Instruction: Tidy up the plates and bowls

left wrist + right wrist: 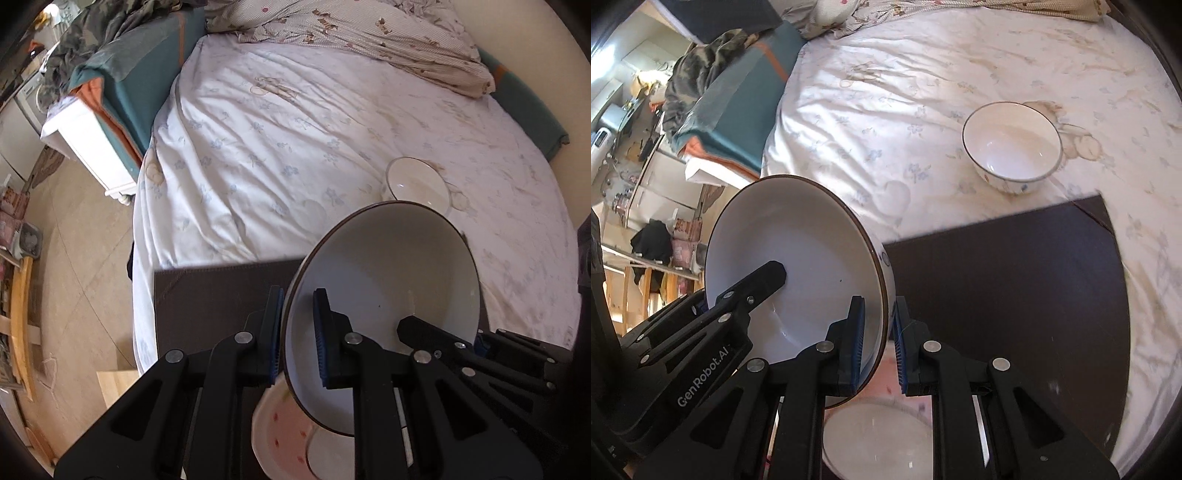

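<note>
A large white bowl (pixel 388 266) with a brown rim hangs tilted in the air, held from two sides. My left gripper (pixel 298 295) is shut on its left rim, one blue pad inside and one outside. My right gripper (pixel 879 302) is shut on the opposite rim of the same bowl (pixel 798 251). Under the bowl lies a white plate (pixel 284 435) with pink flowers, seen again as the plate (pixel 875 439) in the right wrist view. A small white bowl (pixel 1012 147) with a dark rim stands upright on the bed sheet, and the left wrist view shows this small bowl (pixel 417 184) behind the held one.
A dark brown board (pixel 1015 288) lies on the bed under the grippers. The floral sheet (pixel 277 147) is rumpled, with a crumpled quilt (pixel 369 33) at the far end. A folded teal blanket (pixel 147 85) and a white cabinet (pixel 92 144) stand left of the bed.
</note>
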A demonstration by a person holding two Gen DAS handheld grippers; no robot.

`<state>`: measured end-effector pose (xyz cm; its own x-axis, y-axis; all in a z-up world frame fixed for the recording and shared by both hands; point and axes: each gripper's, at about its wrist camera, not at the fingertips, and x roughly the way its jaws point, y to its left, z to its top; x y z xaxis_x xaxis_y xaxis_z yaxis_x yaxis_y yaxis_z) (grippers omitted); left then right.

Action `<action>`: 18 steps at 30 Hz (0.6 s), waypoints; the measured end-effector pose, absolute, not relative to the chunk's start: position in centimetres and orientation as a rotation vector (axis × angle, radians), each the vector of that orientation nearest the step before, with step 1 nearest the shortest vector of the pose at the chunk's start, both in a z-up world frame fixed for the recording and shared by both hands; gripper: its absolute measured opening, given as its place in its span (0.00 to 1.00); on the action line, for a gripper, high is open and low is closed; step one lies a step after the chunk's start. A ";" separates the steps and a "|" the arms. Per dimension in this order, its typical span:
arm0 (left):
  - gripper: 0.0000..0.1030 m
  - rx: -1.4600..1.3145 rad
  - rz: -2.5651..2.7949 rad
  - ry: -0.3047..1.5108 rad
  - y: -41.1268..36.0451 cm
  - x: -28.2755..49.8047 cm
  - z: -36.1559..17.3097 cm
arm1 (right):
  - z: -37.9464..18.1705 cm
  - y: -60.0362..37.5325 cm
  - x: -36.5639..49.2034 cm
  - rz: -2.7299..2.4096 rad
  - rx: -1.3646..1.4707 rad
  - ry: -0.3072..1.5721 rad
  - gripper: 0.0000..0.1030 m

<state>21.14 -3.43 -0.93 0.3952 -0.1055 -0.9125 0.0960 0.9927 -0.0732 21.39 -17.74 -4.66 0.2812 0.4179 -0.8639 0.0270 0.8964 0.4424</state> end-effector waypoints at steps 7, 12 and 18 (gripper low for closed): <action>0.12 -0.027 -0.167 1.141 -3.1 15.0 0.0 | -3.5 -17.7 16.4 0.305 0.383 1.281 0.16; 0.12 -0.012 -0.188 1.107 -3.2 11.4 0.3 | -3.3 -17.8 12.7 0.328 0.364 1.287 0.16; 0.12 0.043 -0.213 1.079 -4.0 8.9 0.3 | -4.1 -17.8 9.6 0.351 0.349 1.290 0.16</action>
